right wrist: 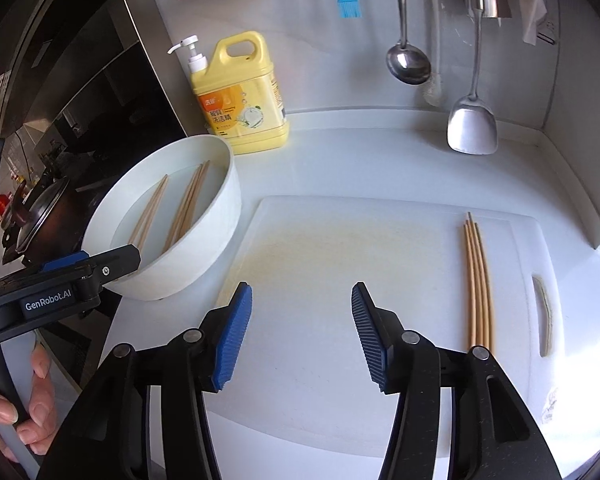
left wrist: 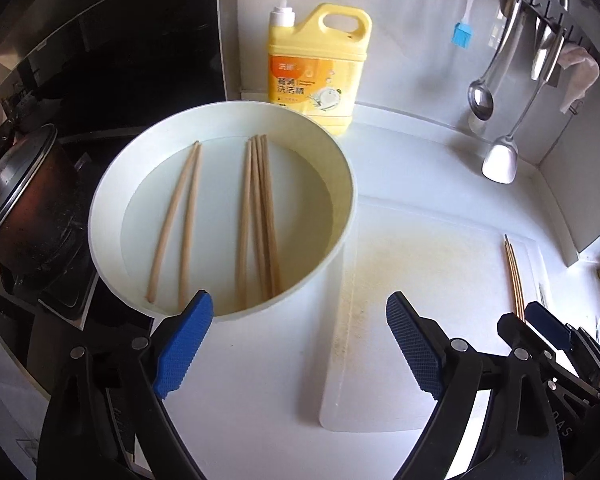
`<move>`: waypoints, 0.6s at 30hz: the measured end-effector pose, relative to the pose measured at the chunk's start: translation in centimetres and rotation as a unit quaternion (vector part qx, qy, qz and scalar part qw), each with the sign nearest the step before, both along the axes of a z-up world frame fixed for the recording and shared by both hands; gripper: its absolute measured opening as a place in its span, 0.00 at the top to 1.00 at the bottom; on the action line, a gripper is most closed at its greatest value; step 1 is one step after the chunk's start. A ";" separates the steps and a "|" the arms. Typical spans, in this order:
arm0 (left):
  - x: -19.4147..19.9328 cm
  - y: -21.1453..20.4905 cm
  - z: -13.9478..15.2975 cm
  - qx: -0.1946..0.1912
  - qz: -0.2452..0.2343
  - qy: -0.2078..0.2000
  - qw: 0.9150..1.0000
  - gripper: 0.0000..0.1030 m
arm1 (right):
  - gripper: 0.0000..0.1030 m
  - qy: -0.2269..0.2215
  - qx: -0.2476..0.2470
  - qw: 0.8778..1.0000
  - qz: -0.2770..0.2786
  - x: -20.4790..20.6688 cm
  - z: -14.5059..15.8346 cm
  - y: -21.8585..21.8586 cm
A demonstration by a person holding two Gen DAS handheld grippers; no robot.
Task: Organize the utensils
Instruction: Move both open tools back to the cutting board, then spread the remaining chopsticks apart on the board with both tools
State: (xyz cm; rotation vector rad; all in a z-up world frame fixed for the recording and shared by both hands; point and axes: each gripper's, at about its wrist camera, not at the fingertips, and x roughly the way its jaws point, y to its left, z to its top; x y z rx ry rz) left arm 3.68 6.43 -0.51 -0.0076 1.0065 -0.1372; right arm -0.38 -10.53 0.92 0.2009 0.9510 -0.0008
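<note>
With both tongs apart and empty, my left tongs (left wrist: 300,344) sit nearer the bowl (left wrist: 140,148), whose chopsticks (left wrist: 256,220) lie lengthwise, pointing away.

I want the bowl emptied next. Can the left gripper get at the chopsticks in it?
Probably yes. The left gripper is open and empty near the bowl, whose top is uncovered; the chopsticks lie loose inside. Only the bowl's wall needs clearing.

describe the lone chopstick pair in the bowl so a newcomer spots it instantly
Find the round white bowl in front of the yellow dish-soap jug. The splayed wooden chopstick pair lies at the bowl's left, apart from the tighter wooden chopstick bundle beside it.
</note>
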 end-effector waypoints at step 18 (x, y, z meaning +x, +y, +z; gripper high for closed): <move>-4.6 -13.0 -3.2 0.005 -0.078 0.018 0.997 0.08 | 0.34 -0.009 -0.030 0.995 -0.095 -8.2 -1.8 -12.9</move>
